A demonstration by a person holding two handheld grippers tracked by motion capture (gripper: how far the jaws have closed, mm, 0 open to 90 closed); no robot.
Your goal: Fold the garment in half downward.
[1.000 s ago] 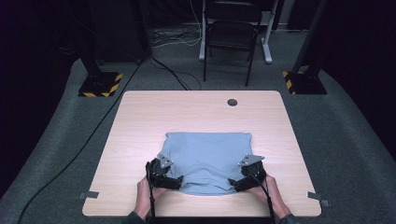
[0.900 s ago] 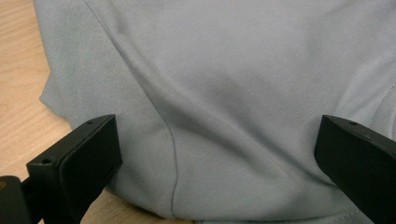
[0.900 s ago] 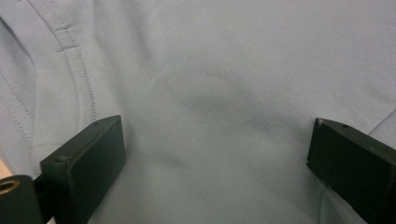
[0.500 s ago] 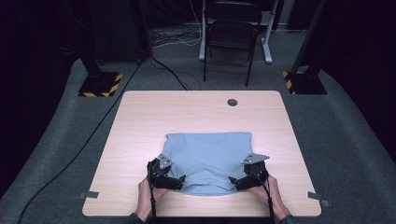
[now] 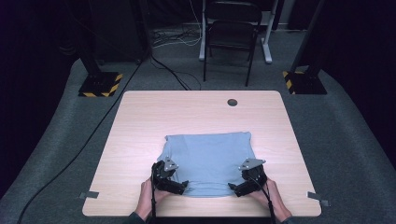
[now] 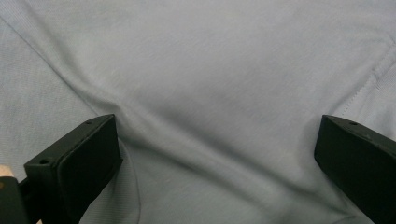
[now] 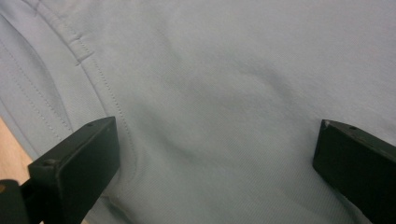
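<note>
On the near half of the tabletop (image 5: 140, 140) lies a folded light-blue garment (image 5: 210, 158), roughly square, its near edge close to the person's side; the left claw (image 5: 180, 186) sits at its near left corner and the right claw (image 5: 236, 188) at its near right corner; both gripper views show the jaws spread wide with cloth lying between them, nothing pinched yet; the step in hand looks like setting up a grasp on the near edge; next, each claw must close on the hem layers together, then lift evenly for a fold.
</note>
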